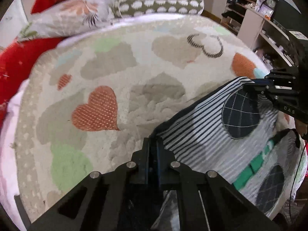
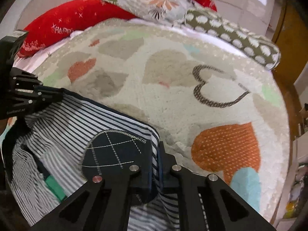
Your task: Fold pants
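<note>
- Two grippers pinch the same striped pants (image 1: 202, 134), each at one corner of the upper edge, and the cloth hangs stretched between them above the bed.
- In the left wrist view, the left gripper (image 1: 154, 144) is at the lower middle of the frame; its fingers are pressed together on the dark hem of the pants.
- In the same view the right gripper (image 1: 256, 85) comes in from the right edge, and its fingers are closed on the other corner of the hem.
- In the right wrist view, the right gripper (image 2: 156, 154) is at the lower middle, with striped cloth caught between its fingers; the left gripper (image 2: 52, 96) holds its corner at the left edge.
- On the pants there are round dark patches (image 1: 240, 115) with light stitched lines, and a green band (image 1: 250, 169) lower down at the right of the frame.
- Under the pants lies a fluffy white blanket (image 1: 134, 67) with a pattern of hearts in orange, grey and green; it fills the middle of both views.
- At the top of the frames there are a red pillow (image 2: 67, 25), a flowered pillow (image 1: 77, 13) and a brown spotted bolster (image 1: 163, 4).
- At the upper right of the left wrist view stands a shelf (image 1: 256, 19) with a clock (image 1: 271, 2) on it.
</note>
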A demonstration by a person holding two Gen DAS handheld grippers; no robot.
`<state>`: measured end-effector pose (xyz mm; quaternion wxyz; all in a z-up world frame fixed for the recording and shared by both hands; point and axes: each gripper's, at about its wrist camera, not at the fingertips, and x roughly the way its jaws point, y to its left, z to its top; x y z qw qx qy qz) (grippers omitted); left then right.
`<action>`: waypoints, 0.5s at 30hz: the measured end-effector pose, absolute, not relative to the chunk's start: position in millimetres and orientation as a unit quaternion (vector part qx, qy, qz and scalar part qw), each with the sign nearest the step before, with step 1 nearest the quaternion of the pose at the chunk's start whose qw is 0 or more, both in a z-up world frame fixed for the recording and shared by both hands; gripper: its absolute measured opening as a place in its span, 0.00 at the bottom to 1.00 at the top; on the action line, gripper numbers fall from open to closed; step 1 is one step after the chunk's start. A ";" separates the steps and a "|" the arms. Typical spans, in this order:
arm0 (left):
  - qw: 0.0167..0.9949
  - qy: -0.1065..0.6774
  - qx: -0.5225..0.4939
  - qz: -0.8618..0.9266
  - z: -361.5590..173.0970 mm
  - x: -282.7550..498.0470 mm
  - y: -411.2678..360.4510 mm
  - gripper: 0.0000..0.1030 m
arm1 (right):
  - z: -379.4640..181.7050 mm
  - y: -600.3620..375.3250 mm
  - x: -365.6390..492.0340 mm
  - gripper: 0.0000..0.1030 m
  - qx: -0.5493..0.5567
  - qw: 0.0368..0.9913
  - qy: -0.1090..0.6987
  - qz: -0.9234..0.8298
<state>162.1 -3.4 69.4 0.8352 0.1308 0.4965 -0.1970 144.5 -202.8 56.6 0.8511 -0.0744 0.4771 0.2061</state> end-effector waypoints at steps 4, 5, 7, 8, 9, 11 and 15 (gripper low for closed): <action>0.858 0.461 0.113 -0.197 100.6 127.8 3.9 0.06 | 84.8 -205.3 116.1 0.05 -0.083 0.867 0.451 0.196; 0.865 0.448 0.112 -0.197 109.9 111.1 5.6 0.06 | 92.1 -205.7 105.5 0.05 -0.084 0.870 0.445 0.194; 0.873 0.432 0.112 -0.197 119.9 88.4 7.2 0.06 | 104.7 -205.3 81.0 0.05 -0.085 0.877 0.432 0.192; 0.878 0.423 0.111 -0.197 123.7 70.3 9.5 0.06 | 108.7 -206.5 70.2 0.05 -0.084 0.880 0.427 0.192; 0.880 0.418 0.111 -0.195 124.3 58.1 11.0 0.06 | 113.4 -206.7 52.8 0.05 -0.084 0.883 0.420 0.192; 0.885 0.410 0.112 -0.190 122.7 33.0 12.6 0.06 | 116.0 -205.2 25.1 0.05 -0.081 0.887 0.411 0.194; 0.889 0.404 0.116 -0.179 104.8 -16.7 18.4 0.06 | 106.5 -202.9 -33.0 0.05 -0.061 0.889 0.406 0.201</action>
